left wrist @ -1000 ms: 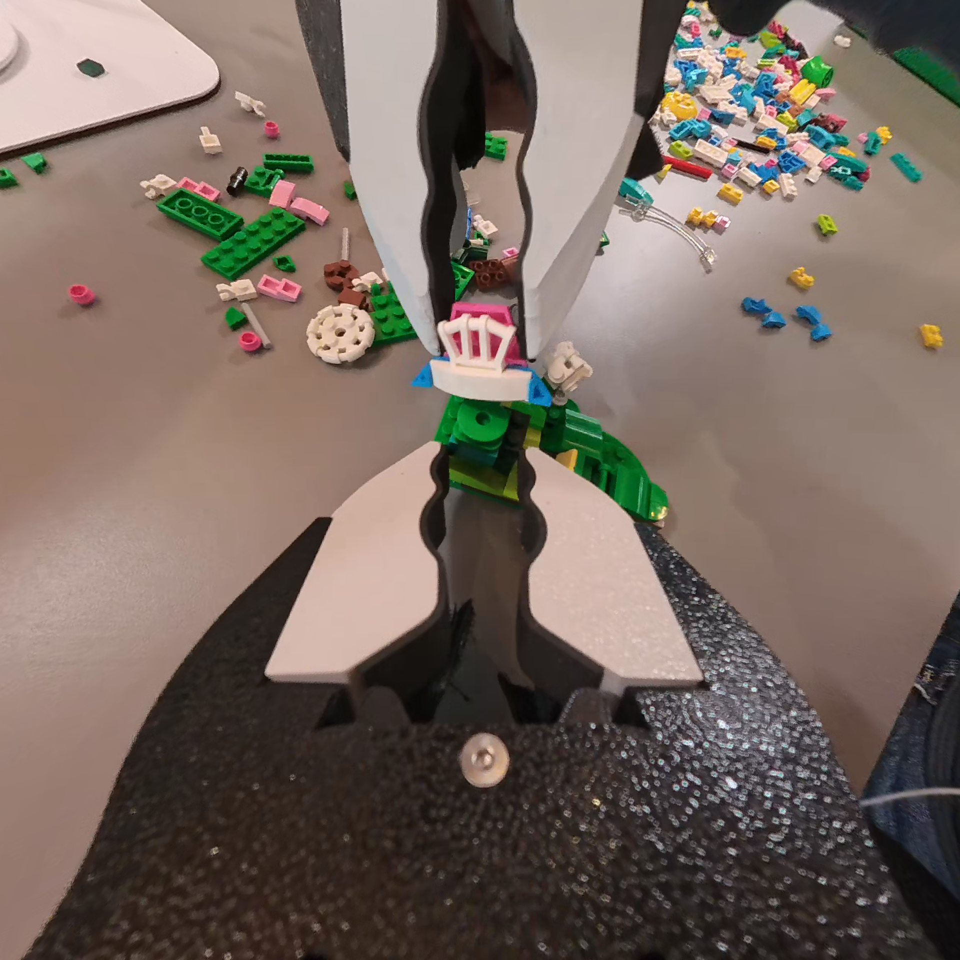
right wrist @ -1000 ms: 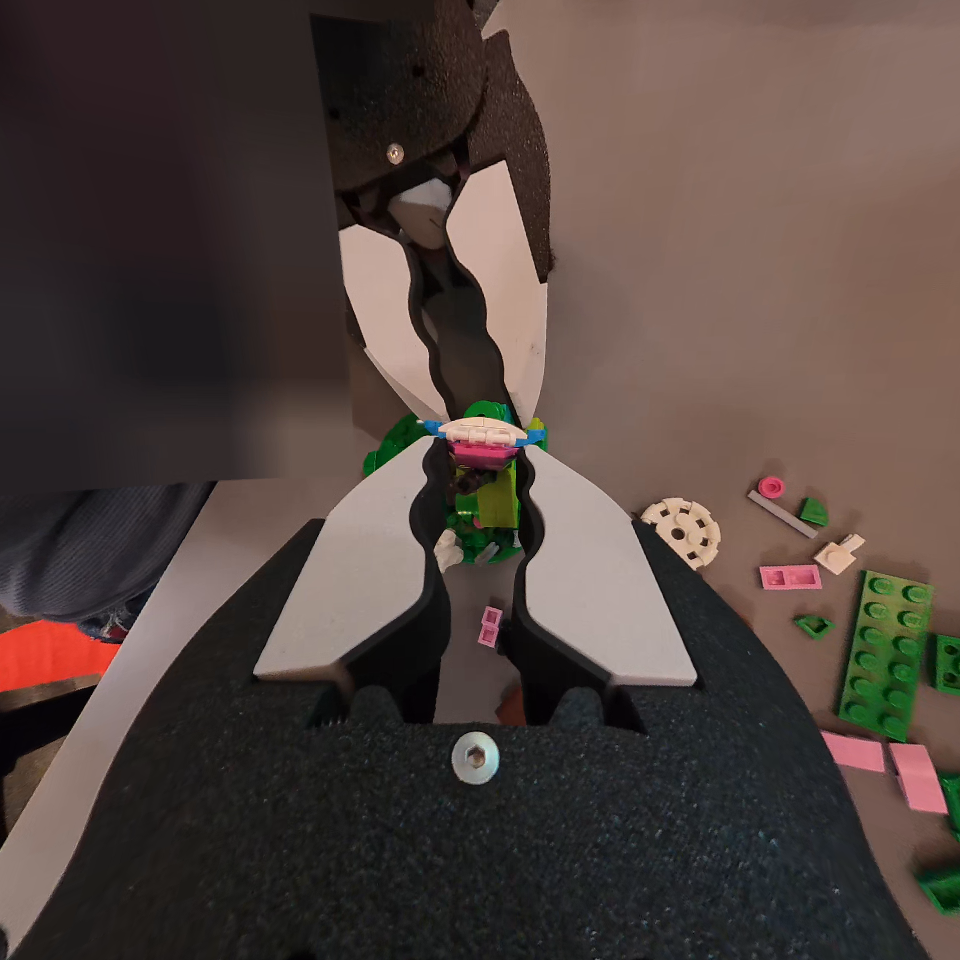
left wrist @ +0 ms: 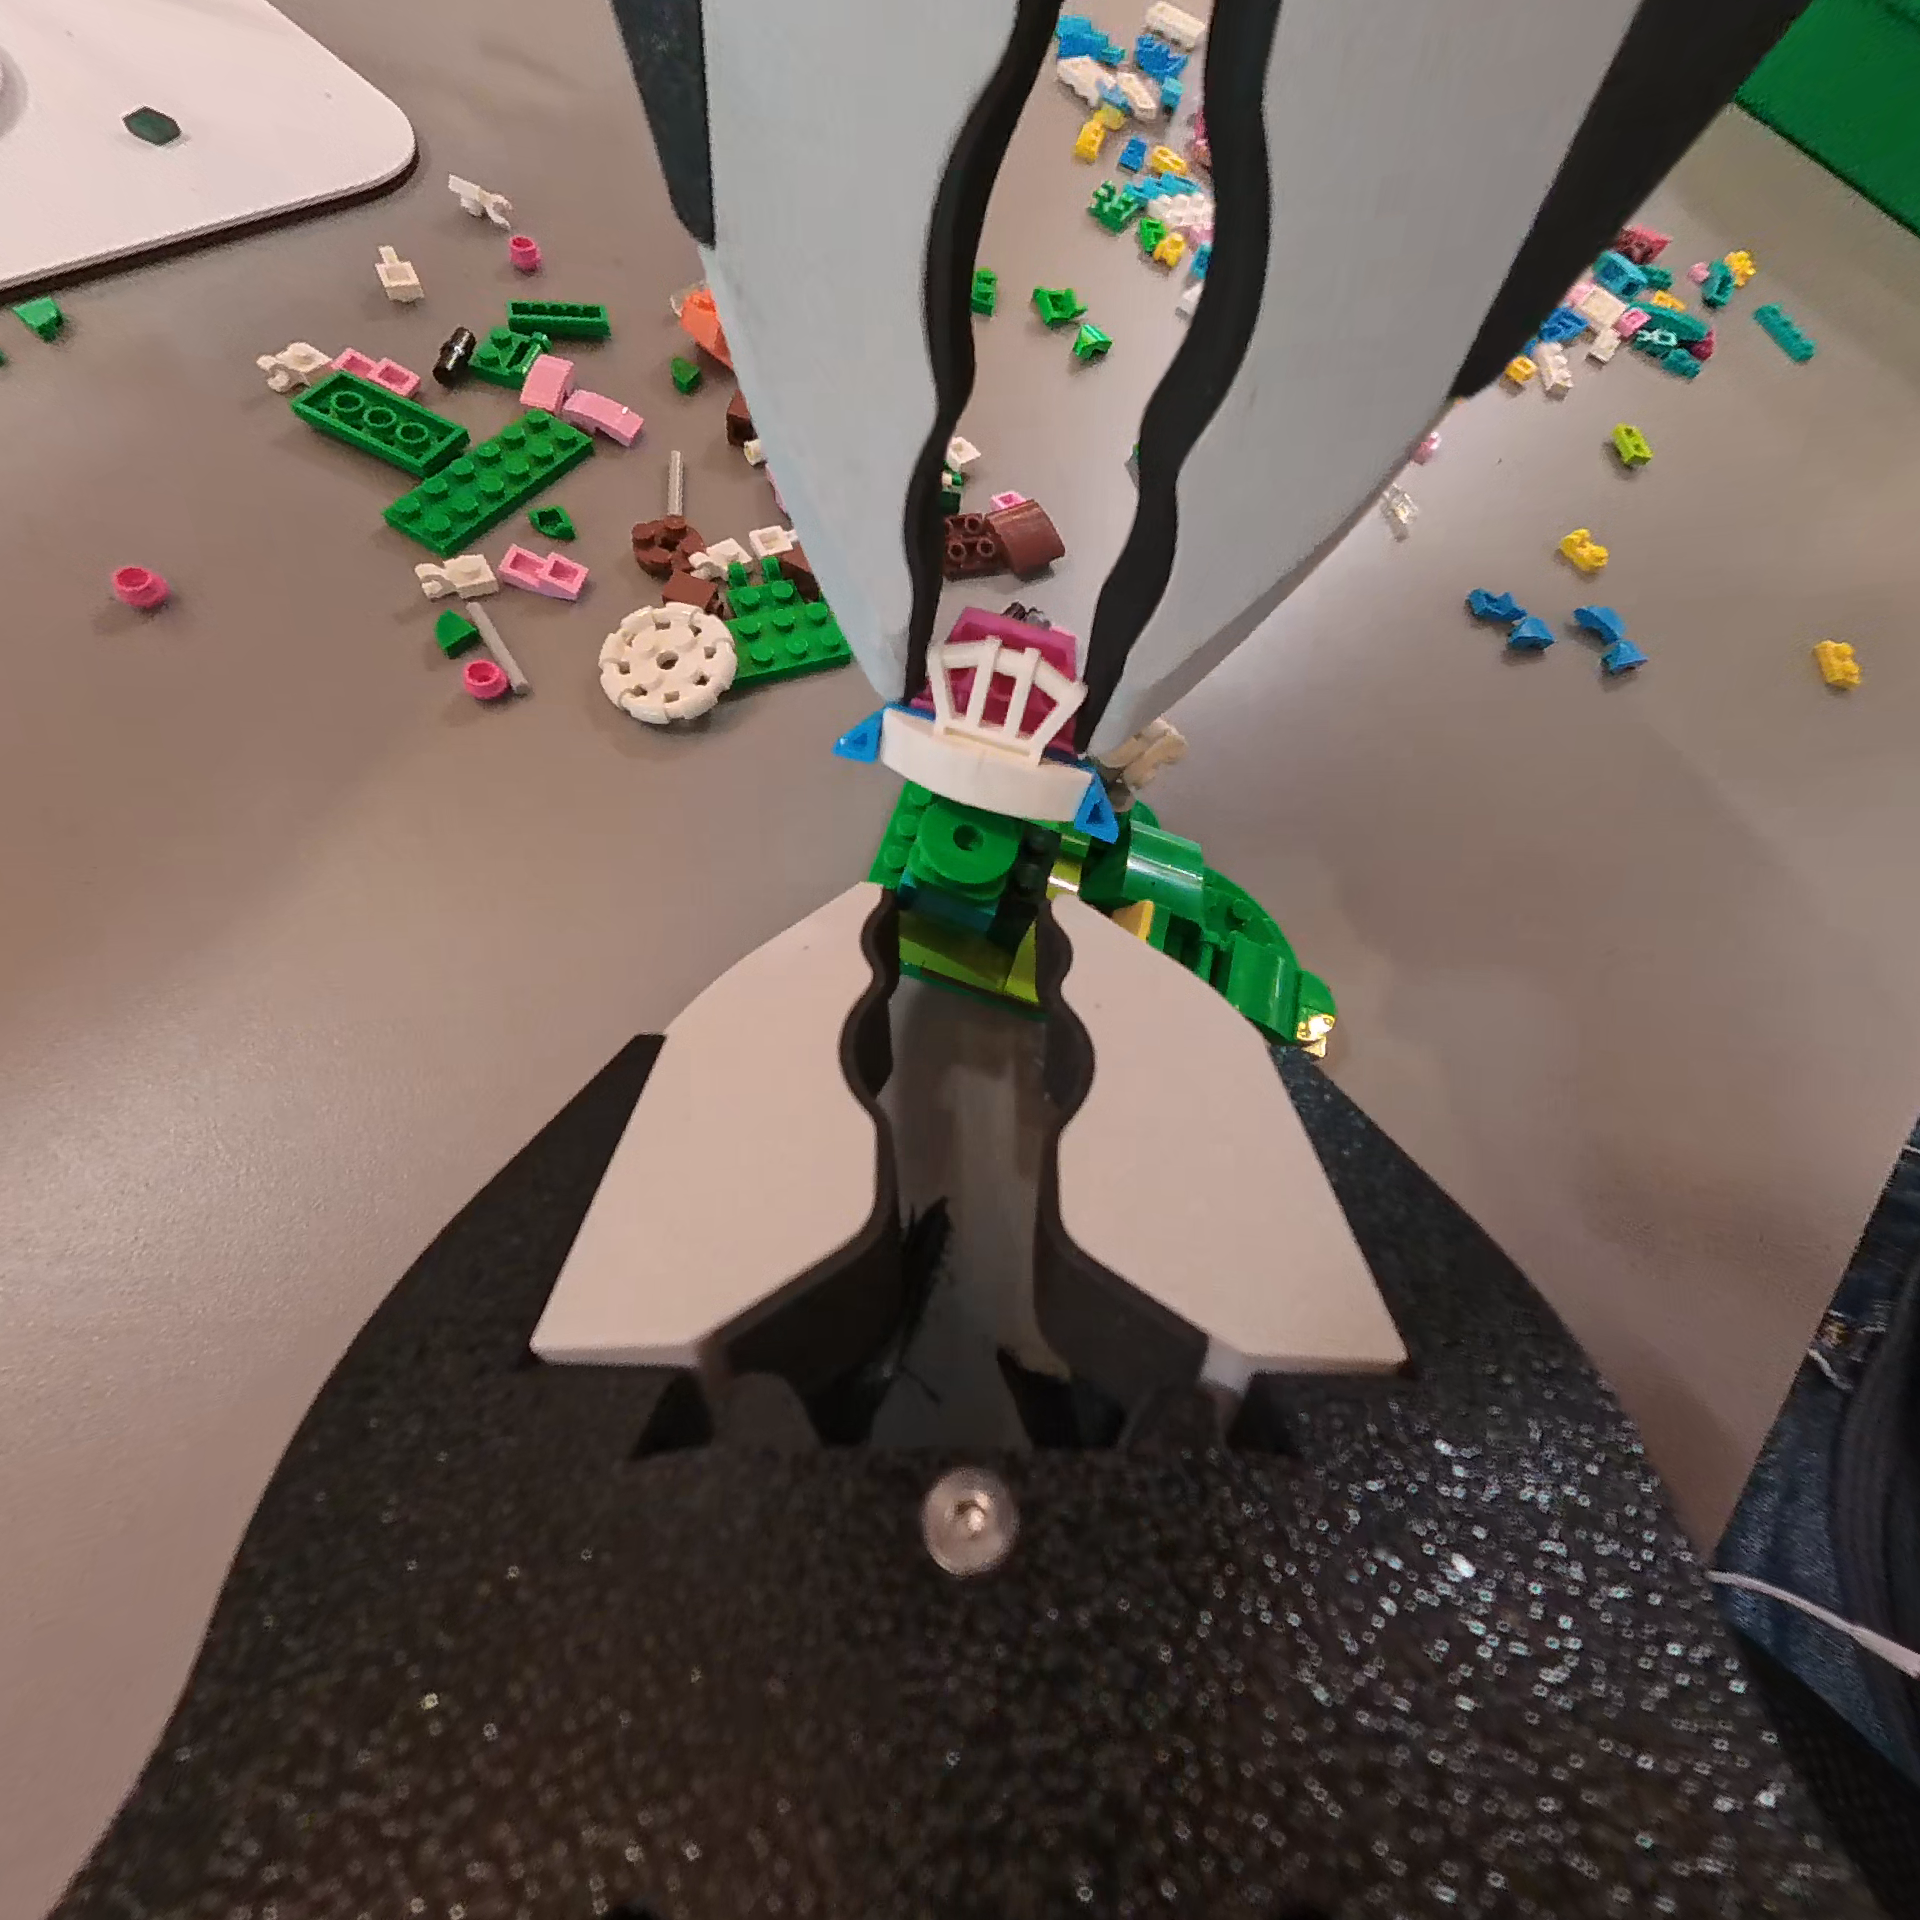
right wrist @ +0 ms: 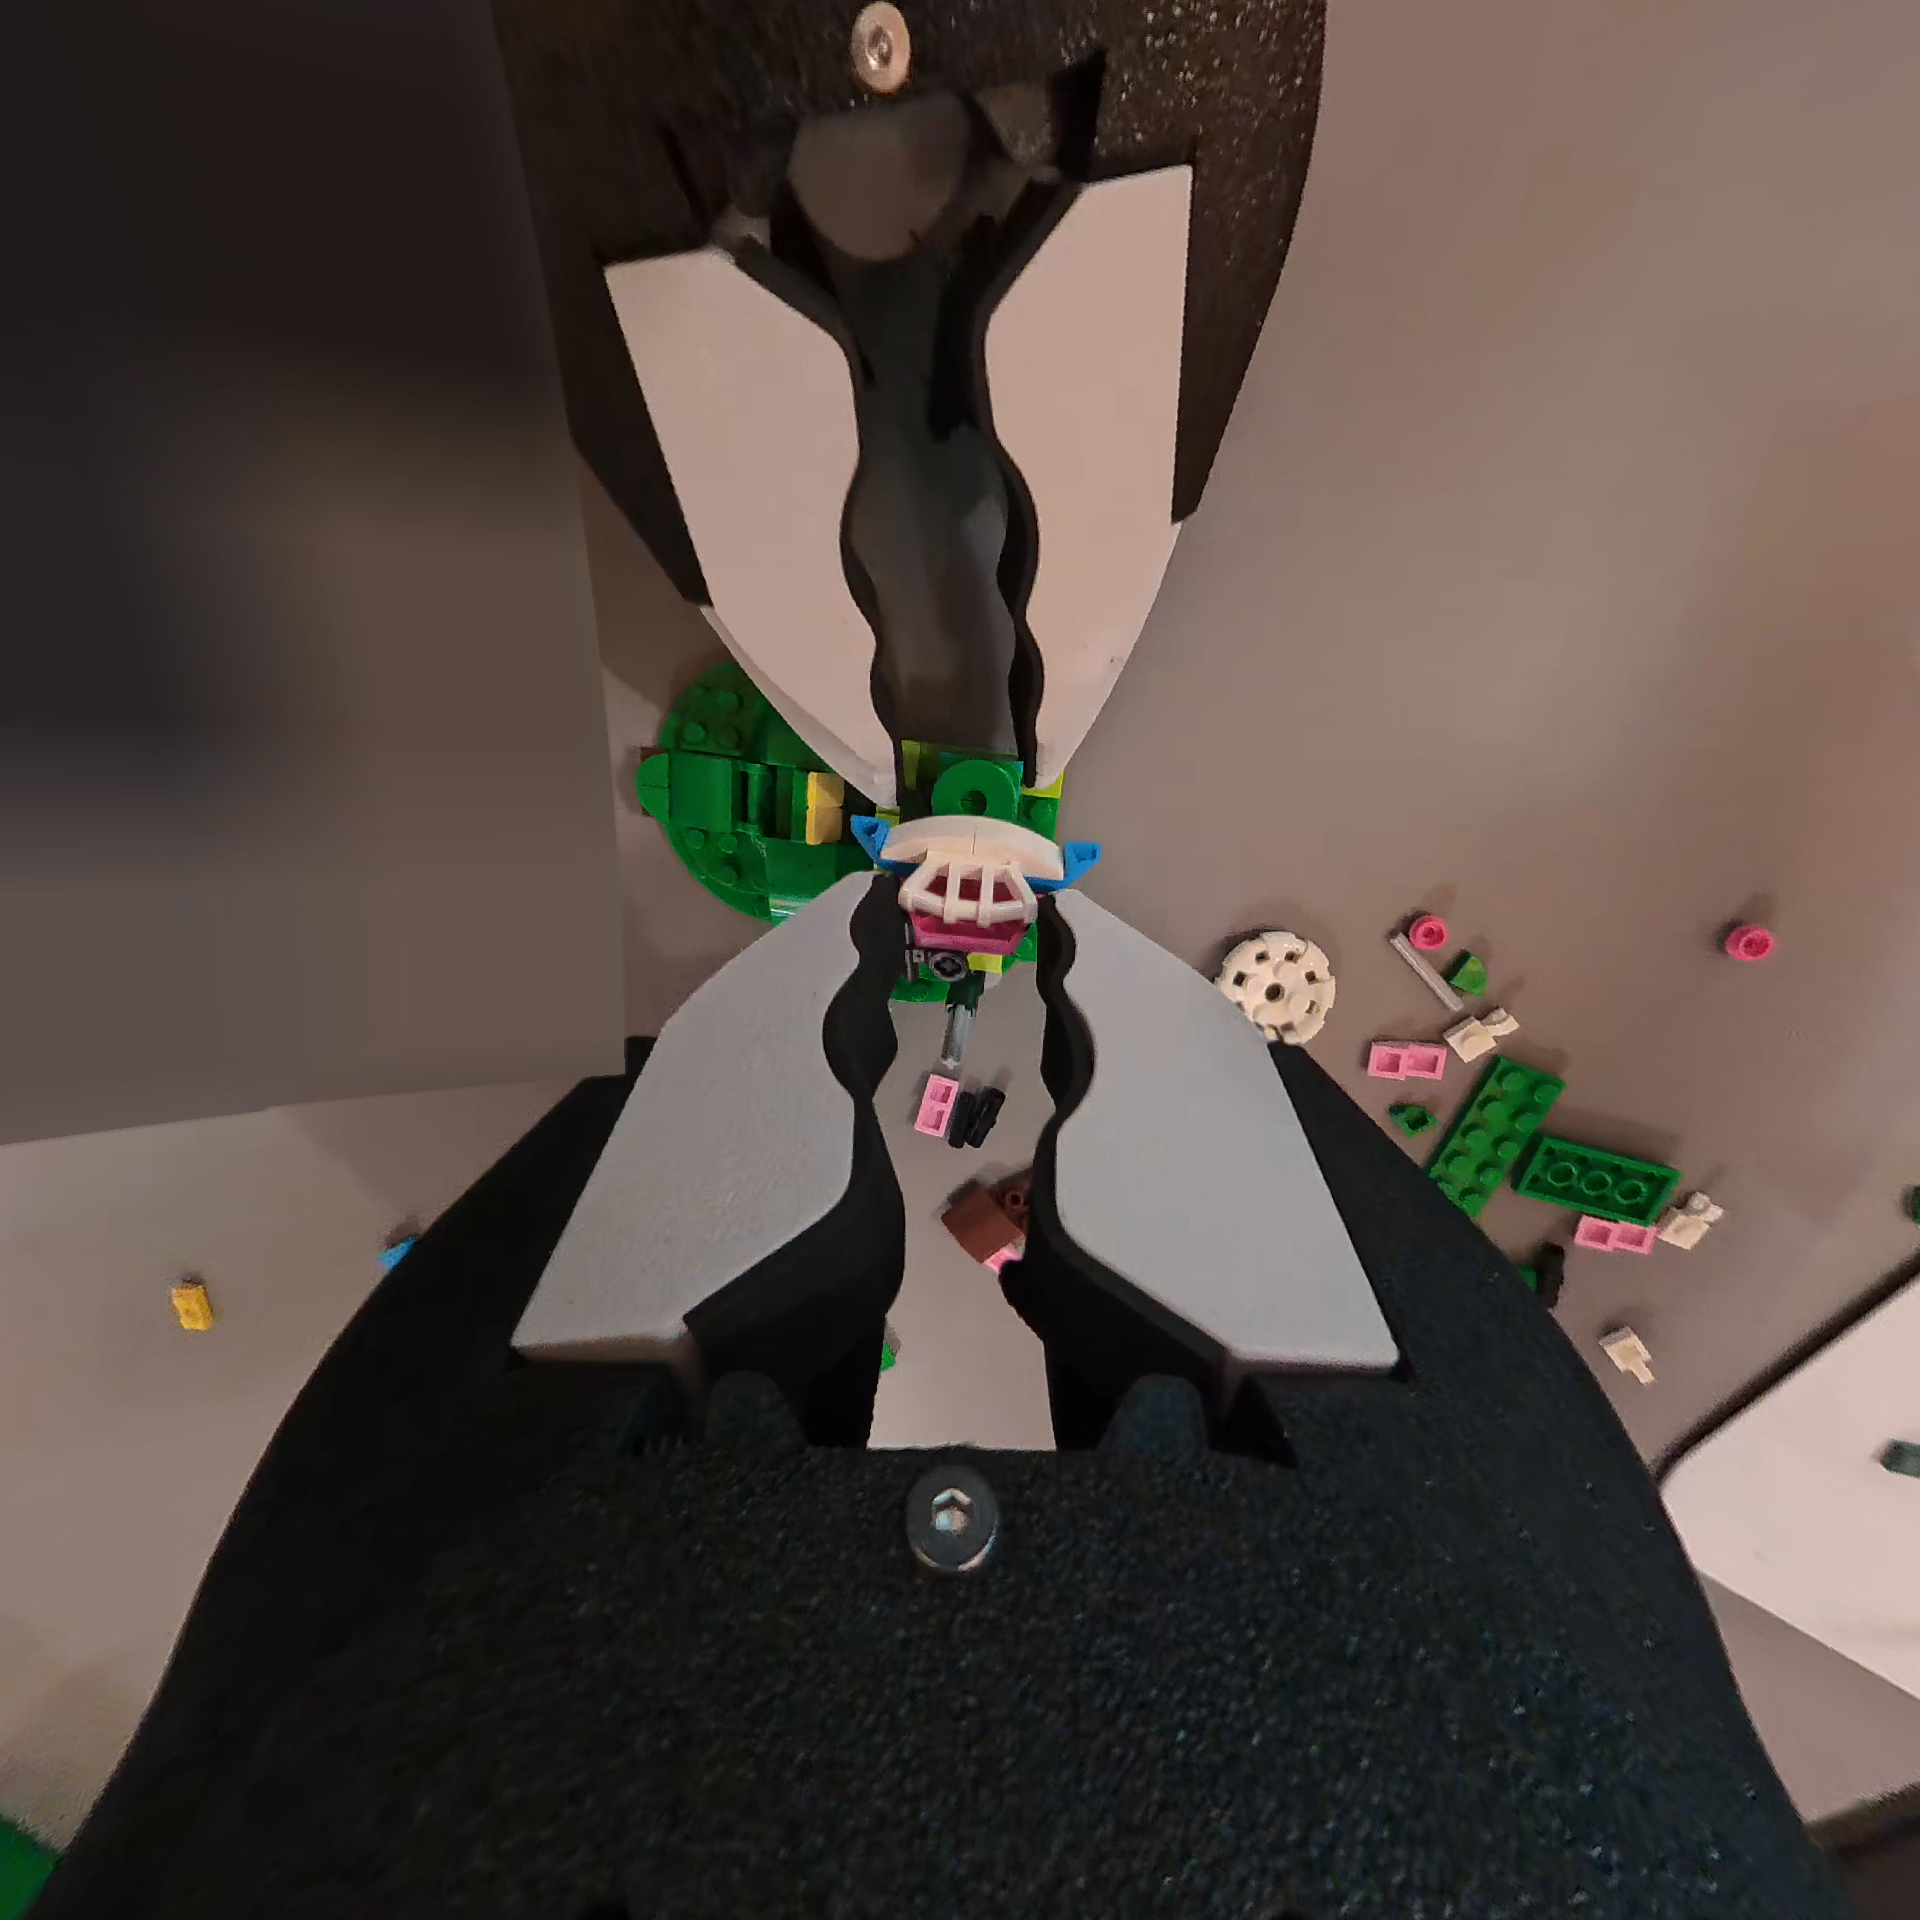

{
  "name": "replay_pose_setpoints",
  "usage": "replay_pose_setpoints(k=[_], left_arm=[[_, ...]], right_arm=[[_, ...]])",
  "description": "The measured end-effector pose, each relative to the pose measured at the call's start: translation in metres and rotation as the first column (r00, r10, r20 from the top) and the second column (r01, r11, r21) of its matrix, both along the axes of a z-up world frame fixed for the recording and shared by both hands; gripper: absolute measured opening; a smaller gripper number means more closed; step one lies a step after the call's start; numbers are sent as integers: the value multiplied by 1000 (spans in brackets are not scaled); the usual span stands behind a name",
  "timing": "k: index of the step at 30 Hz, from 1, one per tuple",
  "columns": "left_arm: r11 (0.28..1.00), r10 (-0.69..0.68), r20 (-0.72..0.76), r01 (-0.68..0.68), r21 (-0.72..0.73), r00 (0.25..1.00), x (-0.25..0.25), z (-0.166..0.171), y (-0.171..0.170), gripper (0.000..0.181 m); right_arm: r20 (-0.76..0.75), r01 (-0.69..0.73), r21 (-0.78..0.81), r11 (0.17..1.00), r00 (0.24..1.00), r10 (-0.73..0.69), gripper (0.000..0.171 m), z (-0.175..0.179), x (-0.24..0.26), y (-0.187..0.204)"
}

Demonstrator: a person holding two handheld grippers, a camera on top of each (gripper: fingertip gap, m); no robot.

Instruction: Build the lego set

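Grippers meet over the grey table: the left gripper clenched on the green lego model, the right gripper grasping its pink-and-white crown piece — loose bricks scattered toward the table's far edge.

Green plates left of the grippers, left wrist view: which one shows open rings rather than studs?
The shorter green plate, with three open rings. The longer plate beside it shows studs.

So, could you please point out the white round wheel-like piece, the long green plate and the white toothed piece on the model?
White round piece (left wrist: 662, 662): left wrist view, its hub.
Long green plate (left wrist: 488, 479): left wrist view, studded top.
White toothed piece (left wrist: 987, 717): left wrist view, its bars.
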State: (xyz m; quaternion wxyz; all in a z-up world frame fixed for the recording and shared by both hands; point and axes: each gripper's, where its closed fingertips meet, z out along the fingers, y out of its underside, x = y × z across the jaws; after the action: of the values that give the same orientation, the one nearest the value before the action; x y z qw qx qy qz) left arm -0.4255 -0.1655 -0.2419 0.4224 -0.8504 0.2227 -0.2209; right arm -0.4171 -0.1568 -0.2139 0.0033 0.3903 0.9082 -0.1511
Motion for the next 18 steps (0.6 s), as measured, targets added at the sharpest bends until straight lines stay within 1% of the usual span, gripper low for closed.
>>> replay_pose_setpoints(k=[5, 11, 18], left_arm=[[1000, 0, 2, 0, -1, 1000, 0, 0, 0, 25], [1000, -1, 5, 1, -3, 1000, 0, 0, 0, 25], [1000, -1, 5, 1, -3, 1000, 0, 0, 0, 25]], right_arm=[[19, 1, 32, 999, 1000, -2, 25, 0, 0, 0], [31, 5, -1, 1000, 1000, -5, 25, 0, 0, 0], [-3, -16, 17, 1000, 1000, 16, 25, -1, 0, -1]])
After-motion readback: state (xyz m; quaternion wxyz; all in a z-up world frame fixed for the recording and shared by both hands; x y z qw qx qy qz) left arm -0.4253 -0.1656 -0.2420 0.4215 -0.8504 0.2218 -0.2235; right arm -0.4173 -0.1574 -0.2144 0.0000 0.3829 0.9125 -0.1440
